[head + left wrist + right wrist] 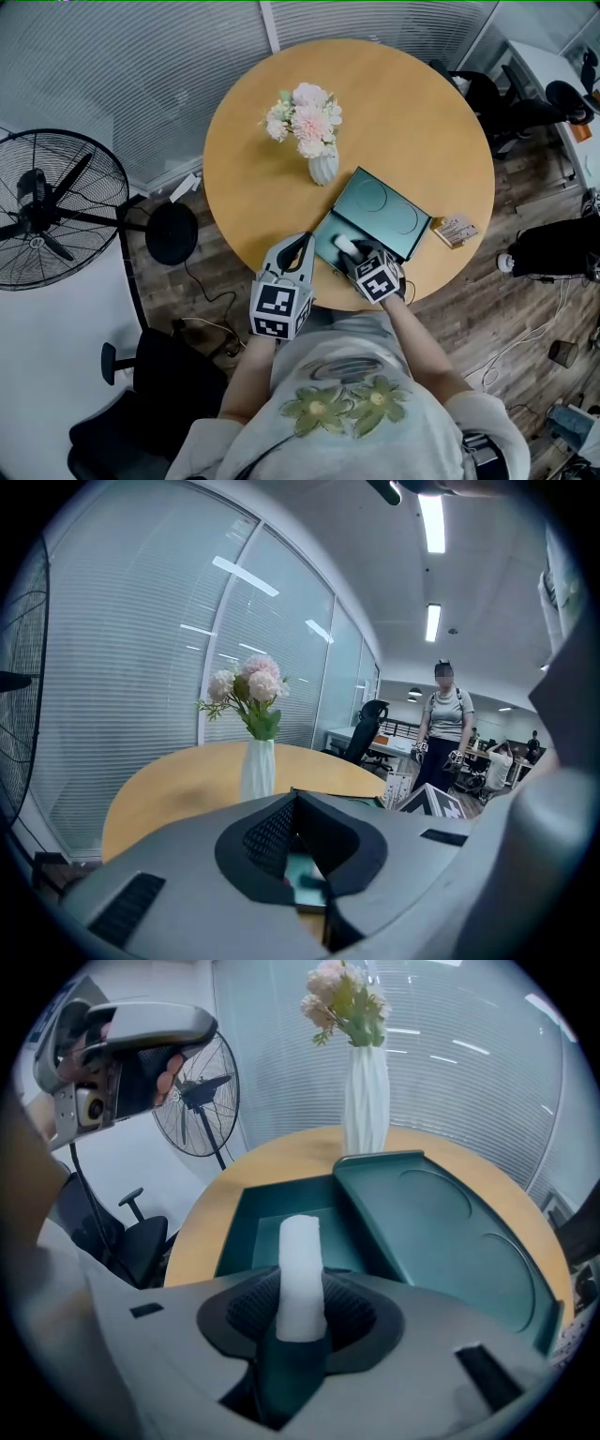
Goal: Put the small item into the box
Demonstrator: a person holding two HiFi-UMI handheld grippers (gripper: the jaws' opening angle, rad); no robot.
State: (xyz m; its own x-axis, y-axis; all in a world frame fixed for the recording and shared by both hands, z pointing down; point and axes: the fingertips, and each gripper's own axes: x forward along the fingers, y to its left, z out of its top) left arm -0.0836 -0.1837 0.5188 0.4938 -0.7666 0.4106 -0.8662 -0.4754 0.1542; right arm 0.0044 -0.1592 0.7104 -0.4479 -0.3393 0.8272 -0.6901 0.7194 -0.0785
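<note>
An open dark green box (325, 232) lies near the front edge of the round wooden table (412, 112), its lid (382, 210) folded back to the right. My right gripper (352, 255) is shut on a small white cylinder (344, 246), which stands up between the jaws just above the box's tray. In the right gripper view the white cylinder (300, 1274) points over the box (258, 1232), with the lid (436, 1237) to its right. My left gripper (305, 240) is at the box's near left corner, its fingertips together and nothing between them.
A white vase of pink flowers (317, 141) stands behind the box. A small printed packet (456, 230) lies right of the lid. Off the table are a black fan (47, 211) at left, office chairs (487, 98) at right, and a standing person (445, 726) far off.
</note>
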